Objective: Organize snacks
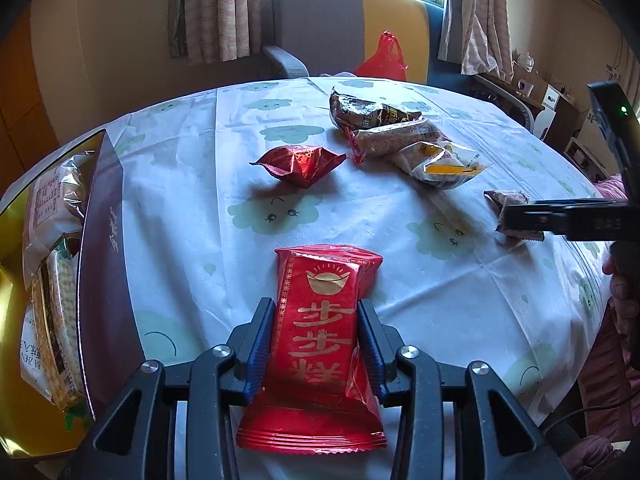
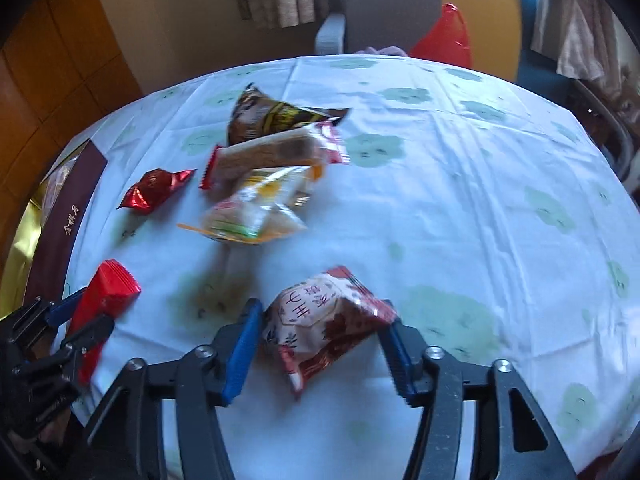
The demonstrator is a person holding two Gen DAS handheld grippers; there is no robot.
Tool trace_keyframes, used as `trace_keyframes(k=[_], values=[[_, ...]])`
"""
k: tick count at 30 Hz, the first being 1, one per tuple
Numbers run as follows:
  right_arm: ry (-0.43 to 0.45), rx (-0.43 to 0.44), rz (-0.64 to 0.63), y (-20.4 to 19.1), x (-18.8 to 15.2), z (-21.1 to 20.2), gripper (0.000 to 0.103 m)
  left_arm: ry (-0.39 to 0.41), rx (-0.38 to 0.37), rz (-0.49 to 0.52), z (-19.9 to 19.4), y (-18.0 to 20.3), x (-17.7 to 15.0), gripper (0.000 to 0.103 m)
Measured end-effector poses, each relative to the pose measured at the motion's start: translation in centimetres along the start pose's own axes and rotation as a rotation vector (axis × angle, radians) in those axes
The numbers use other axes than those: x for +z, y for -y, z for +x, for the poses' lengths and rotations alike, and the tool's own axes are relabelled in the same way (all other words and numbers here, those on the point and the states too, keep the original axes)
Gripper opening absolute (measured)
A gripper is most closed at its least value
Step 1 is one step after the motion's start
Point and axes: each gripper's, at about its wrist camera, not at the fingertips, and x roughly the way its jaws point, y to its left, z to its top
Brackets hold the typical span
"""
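While the left gripper (image 1: pixel 316 344) clamps its blue pads against both sides of a long red snack packet (image 1: pixel 320 340) printed with gold characters, the packet stands lengthwise between the fingers, its crimped end toward the camera. From the right wrist view the same packet (image 2: pixel 106 300) juts out of that gripper (image 2: pixel 86 312) at about nine o'clock.

The right gripper (image 2: pixel 320 344) has its jaws set wide around a white-and-red patterned snack packet (image 2: pixel 324 324). Its right pad seems to meet the packet's corner, while a sliver of gap shows at the left pad; the picture is blurred, so whether it truly grips I cannot tell.

Beyond the left gripper, at twelve o'clock, a small red foil packet (image 1: pixel 300 162) lies alone on the cloud-print tablecloth (image 1: pixel 200 216). At one o'clock sits a heap of packets: a dark brown one (image 1: pixel 360 110) farthest off, a long clear-wrapped bar (image 1: pixel 396 136) against it, and a clear yellow-marked packet (image 1: pixel 444 164) nearest.

At nine o'clock a dark-walled box with a gold lining (image 1: pixel 100 240) sits at the table's edge, with wrapped snacks (image 1: pixel 52 248) already inside. Past the table stands a grey-and-yellow chair (image 1: pixel 344 24) with a red plastic bag (image 1: pixel 384 58) on it.
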Motion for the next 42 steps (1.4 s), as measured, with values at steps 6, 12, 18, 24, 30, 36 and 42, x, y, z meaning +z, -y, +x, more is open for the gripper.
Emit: trace_keyframes(k=[6,12,18,24,30,36,42], values=[[0.018,-0.017,0.107,1.4,-0.9,-1.6,0.09,0.0,0.005,-0.002,0.0,0.1,0.1,0.042],[0.044,-0.045,0.087,-2.0,-0.3,-1.3,0.085,0.0,0.005,-0.002,0.0,0.0,0.0,0.042],[0.028,-0.147,0.034,-3.8,0.2,1.0,0.063,0.001,0.003,-0.006,0.0,0.0,0.0,0.042],[0.07,-0.143,-0.017,-2.9,0.2,0.5,0.024,0.002,0.007,-0.006,0.0,0.0,0.0,0.042],[0.056,-0.079,-0.019,-2.4,-0.5,1.1,0.029,0.0,0.016,-0.001,0.0,0.1,0.0,0.042],[0.083,-0.092,-0.046,-2.6,-1.0,1.1,0.029,-0.005,0.031,0.014,0.0,0.4,0.2,0.041],[0.106,-0.098,-0.068,-2.8,-1.2,1.2,0.029,0.007,0.012,-0.012,-1.1,0.0,0.8,0.04]])
